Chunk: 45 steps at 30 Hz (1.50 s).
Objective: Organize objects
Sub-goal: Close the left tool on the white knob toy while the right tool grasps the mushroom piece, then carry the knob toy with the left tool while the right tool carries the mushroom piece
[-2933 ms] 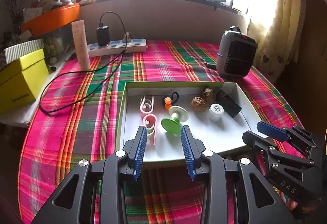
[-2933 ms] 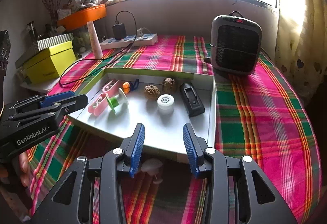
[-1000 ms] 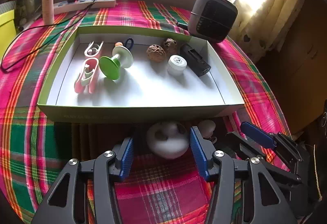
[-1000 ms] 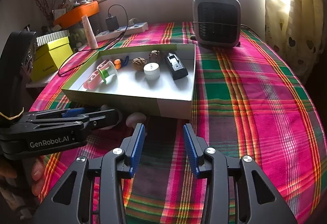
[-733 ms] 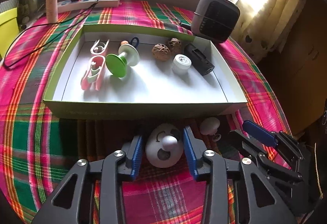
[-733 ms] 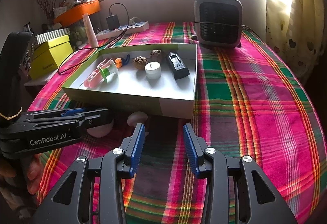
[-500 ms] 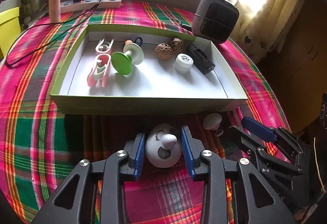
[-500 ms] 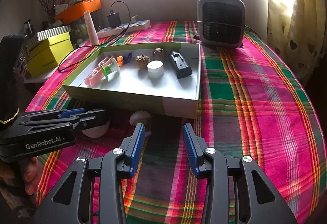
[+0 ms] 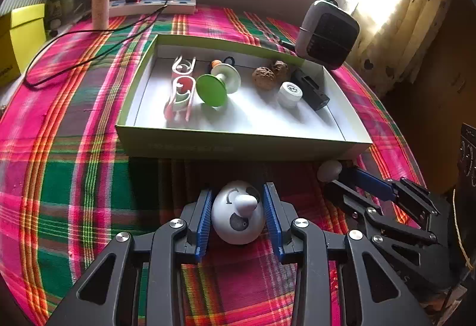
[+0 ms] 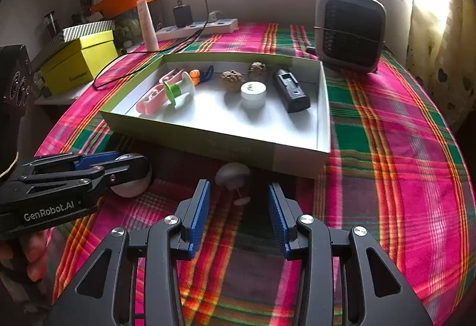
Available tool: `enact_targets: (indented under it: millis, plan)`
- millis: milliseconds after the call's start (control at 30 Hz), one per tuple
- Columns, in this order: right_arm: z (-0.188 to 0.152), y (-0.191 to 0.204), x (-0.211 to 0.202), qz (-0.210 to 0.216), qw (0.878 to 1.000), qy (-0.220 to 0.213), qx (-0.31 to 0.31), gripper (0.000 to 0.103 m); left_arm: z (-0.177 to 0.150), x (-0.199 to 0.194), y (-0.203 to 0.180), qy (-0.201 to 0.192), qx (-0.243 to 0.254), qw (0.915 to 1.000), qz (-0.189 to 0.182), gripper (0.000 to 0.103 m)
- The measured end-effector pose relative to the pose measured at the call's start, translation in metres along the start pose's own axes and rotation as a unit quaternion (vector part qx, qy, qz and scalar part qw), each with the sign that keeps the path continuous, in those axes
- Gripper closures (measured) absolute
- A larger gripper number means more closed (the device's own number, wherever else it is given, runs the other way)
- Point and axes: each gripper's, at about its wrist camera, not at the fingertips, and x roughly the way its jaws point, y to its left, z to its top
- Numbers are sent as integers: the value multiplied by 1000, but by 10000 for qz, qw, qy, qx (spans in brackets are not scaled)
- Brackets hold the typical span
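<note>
My left gripper [image 9: 238, 201] is shut on a white egg-shaped toy with a face [image 9: 238, 214], held just above the plaid cloth in front of the white tray [image 9: 238, 144]. The toy shows partly behind the left gripper in the right wrist view [image 10: 128, 187]. My right gripper [image 10: 239, 201] is open and empty. A small white mushroom-shaped piece [image 10: 233, 174] lies on the cloth just ahead of its fingertips, against the tray's near wall [image 10: 238, 147]; it also shows in the left wrist view [image 9: 328, 170].
The tray holds pink clips [image 9: 180, 92], a green-and-white spool [image 9: 218, 85], two walnuts [image 9: 263, 77], a white jar [image 9: 289, 93] and a black device [image 9: 311, 89]. A grey heater [image 10: 349, 31], power strip [image 10: 197, 26], cable and yellow box [image 10: 80, 62] stand behind.
My left gripper closed on the white face toy and has drawn back slightly with it. My right gripper has moved closer to the small mushroom piece and stays open.
</note>
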Motion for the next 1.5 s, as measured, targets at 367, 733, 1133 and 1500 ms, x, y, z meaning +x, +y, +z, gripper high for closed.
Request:
enact_targets:
  millis: [367,733,1133,1500]
  plan:
    - [7,3,11,-107,9998,170,-20,63,0,0,6,-60,-37,10000,-56,71]
    - [8,2,13,-169,9997,158,98,63,1,0,7,-58,-21,9999,-79,71]
    - [5,3,10,-73,9998,126,106,76,0,-1,6,-50,7,10000,-69,72]
    - [4,3,7,1,9999,54,135,77,-1,-2,6,-59,4,10000,-48,72]
